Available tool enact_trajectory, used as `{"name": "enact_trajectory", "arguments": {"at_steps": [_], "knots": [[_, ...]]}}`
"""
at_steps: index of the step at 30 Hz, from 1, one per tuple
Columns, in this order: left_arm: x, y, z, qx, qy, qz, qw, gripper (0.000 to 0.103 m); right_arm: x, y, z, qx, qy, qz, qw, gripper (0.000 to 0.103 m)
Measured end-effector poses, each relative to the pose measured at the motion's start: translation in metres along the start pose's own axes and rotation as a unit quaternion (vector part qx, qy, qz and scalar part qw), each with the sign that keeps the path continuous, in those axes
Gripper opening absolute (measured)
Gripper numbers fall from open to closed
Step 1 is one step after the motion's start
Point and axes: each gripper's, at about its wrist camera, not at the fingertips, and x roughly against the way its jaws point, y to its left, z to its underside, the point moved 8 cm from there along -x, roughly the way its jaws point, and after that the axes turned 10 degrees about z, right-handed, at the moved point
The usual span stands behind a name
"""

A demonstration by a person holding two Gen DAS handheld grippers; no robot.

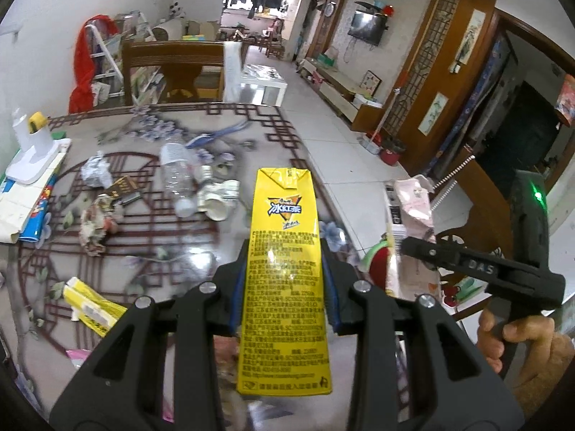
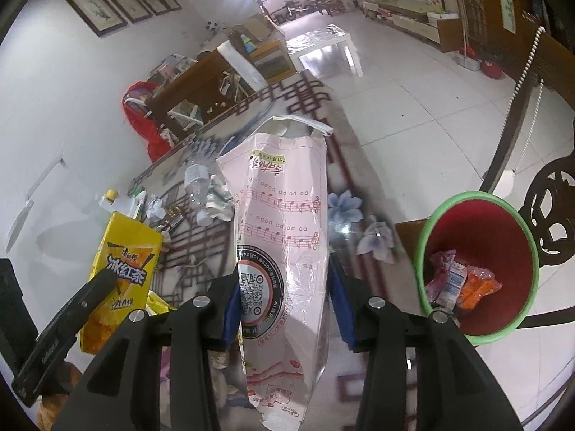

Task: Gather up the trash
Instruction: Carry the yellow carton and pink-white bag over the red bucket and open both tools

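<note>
My left gripper [image 1: 284,248] is shut on a yellow iced-tea carton [image 1: 284,237], which stands up between the blue pads over the table. The same carton [image 2: 122,251] shows at the left of the right wrist view. My right gripper [image 2: 284,280] is shut on a pink torn snack bag [image 2: 280,251] with music notes printed on it; that bag [image 1: 413,201] appears at the right in the left wrist view. A red bin with a green rim [image 2: 478,269] stands on the floor to the right, holding a few wrappers.
On the patterned glass table [image 1: 143,244] lie a clear plastic bottle [image 1: 176,176], crushed paper cups [image 1: 219,197], crumpled wrappers [image 1: 95,230], a second yellow carton [image 1: 93,305] and a white stand [image 1: 32,154]. A wooden chair [image 1: 172,72] stands behind; a hand [image 1: 503,334] grips the right tool.
</note>
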Motion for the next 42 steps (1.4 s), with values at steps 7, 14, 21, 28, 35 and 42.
{"name": "enact_trajectory", "arguments": {"at_steps": [7,14,21,28,35,42], "knots": [[-0.029,-0.035,0.005,-0.012,0.023,0.015,0.9995,0.034,0.002,-0.03,-0.003,-0.016,0.004,0.001,1.0,0.042],[-0.068,-0.068,0.012,-0.033,0.058,0.045,0.9967,0.034,0.006,-0.077,-0.01,-0.053,-0.003,0.024,0.998,0.042],[-0.112,-0.111,0.01,-0.053,0.084,0.085,0.9914,0.034,0.018,-0.149,-0.012,-0.113,-0.021,0.072,0.991,0.042],[-0.158,-0.159,0.017,-0.1,0.113,0.112,0.9822,0.034,0.022,-0.21,-0.004,-0.171,-0.017,0.114,0.979,0.042],[-0.191,-0.197,0.016,-0.13,0.129,0.141,0.973,0.034,0.027,-0.247,-0.004,-0.202,-0.024,0.141,0.969,0.045],[-0.203,-0.216,0.015,-0.132,0.132,0.17,0.9676,0.06,0.022,-0.266,-0.003,-0.227,-0.017,0.155,0.961,0.058]]}}
